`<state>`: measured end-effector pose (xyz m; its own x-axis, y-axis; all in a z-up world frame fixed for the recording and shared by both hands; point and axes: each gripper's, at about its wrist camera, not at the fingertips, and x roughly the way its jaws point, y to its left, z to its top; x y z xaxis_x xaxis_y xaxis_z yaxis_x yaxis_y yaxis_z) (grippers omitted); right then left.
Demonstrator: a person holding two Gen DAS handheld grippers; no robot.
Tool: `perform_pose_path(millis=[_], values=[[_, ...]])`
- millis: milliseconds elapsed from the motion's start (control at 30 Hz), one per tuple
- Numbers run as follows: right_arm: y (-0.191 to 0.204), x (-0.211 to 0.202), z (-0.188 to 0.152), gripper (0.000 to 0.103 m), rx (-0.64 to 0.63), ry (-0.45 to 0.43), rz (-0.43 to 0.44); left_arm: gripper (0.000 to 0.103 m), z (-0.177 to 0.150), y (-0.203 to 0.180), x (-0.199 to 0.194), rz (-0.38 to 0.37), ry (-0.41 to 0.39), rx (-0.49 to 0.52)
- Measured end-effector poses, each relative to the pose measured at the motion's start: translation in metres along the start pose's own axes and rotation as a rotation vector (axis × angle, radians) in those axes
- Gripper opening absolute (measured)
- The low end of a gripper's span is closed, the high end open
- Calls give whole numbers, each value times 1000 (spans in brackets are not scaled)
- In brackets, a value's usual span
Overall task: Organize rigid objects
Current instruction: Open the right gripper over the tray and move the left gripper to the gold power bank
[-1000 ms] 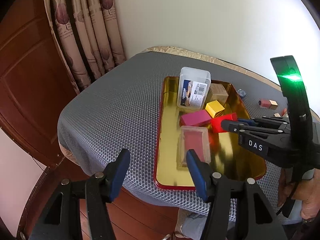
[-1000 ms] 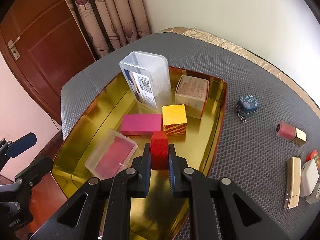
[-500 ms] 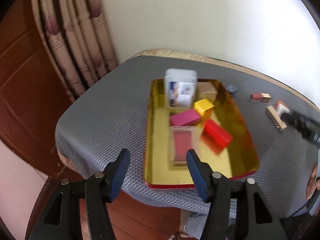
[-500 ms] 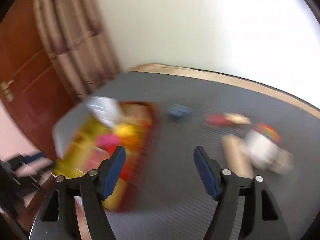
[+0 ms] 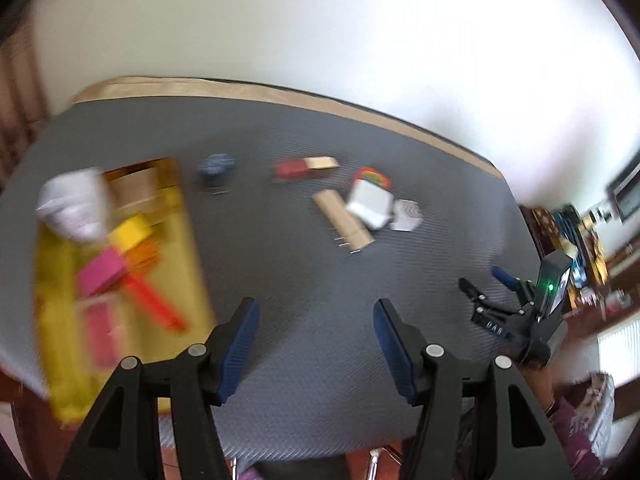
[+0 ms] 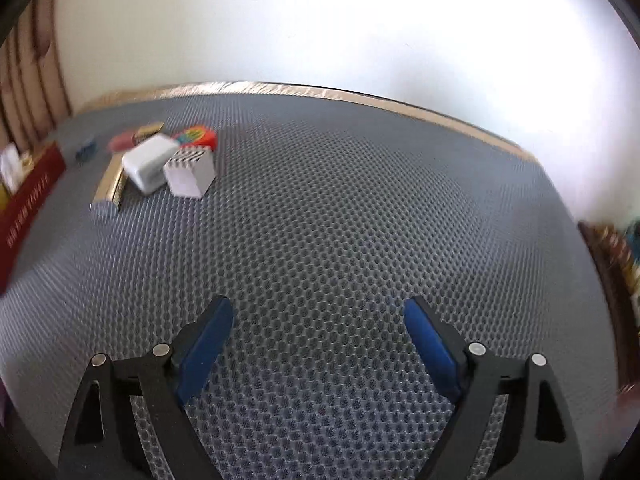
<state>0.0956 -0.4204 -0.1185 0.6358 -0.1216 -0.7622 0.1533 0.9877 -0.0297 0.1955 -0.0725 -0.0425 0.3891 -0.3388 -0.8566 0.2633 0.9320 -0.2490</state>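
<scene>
The gold tray (image 5: 176, 216) lies at the left of the grey mat, blurred, holding a red block (image 5: 154, 304), a pink block (image 5: 100, 274), a yellow block (image 5: 130, 232) and a clear box (image 5: 74, 204). My left gripper (image 5: 316, 316) is open and empty over bare mat. My right gripper (image 6: 318, 322) is open and empty; it also shows in the left wrist view (image 5: 484, 280) at the right. Loose items lie on the mat: a white block (image 6: 148, 164), a grey patterned box (image 6: 190, 170), a gold bar (image 6: 110, 182), a red-gold tube (image 5: 306, 168) and a small blue charm (image 5: 216, 166).
The tray's red outer wall (image 6: 30, 200) is at the far left of the right wrist view. A white wall stands behind the table. Curtains (image 6: 24, 92) hang at the left. Furniture and clutter (image 5: 580, 248) lie beyond the table's right edge.
My right gripper let go of the red block in the tray, opened and swung right over bare mat. My left gripper also swung right, toward the loose items.
</scene>
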Motion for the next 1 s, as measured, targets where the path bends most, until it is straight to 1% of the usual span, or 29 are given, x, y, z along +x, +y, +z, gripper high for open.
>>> perform_pose_path(millis=[100,133,233,267,367,467,600,700,767,833,933,1000], values=[[-3,-7,-3,86,-2,-32,37,61,27,-21,38,-4,54,40],[-5,-9,-4,88,1,-41,53,61,33,-23,48,-3,72,35],[-11,-15,-6,89,32,-66,87,61,53,-24,82,-25,130,-1],[-17,-14,-5,89,43,-70,98,61,59,-23,93,-21,152,-21],[-23,-18,-4,90,67,-85,125,61,66,-19,117,-23,197,-46],[-26,-20,-1,91,66,-94,141,61,71,-16,134,-18,224,-63],[-26,-20,0,91,65,-92,159,61,77,-15,145,-33,231,-82],[-24,-17,1,91,66,-89,164,61,81,-17,156,-6,241,-68],[-23,-18,1,92,67,-91,168,61,82,-16,164,15,253,-73],[-23,-18,0,92,69,-93,168,61,82,-14,171,18,259,-86],[-23,-17,1,93,68,-89,170,61,83,-11,172,15,255,-95],[-22,-15,1,93,65,-84,170,61,86,-9,172,36,244,-86]])
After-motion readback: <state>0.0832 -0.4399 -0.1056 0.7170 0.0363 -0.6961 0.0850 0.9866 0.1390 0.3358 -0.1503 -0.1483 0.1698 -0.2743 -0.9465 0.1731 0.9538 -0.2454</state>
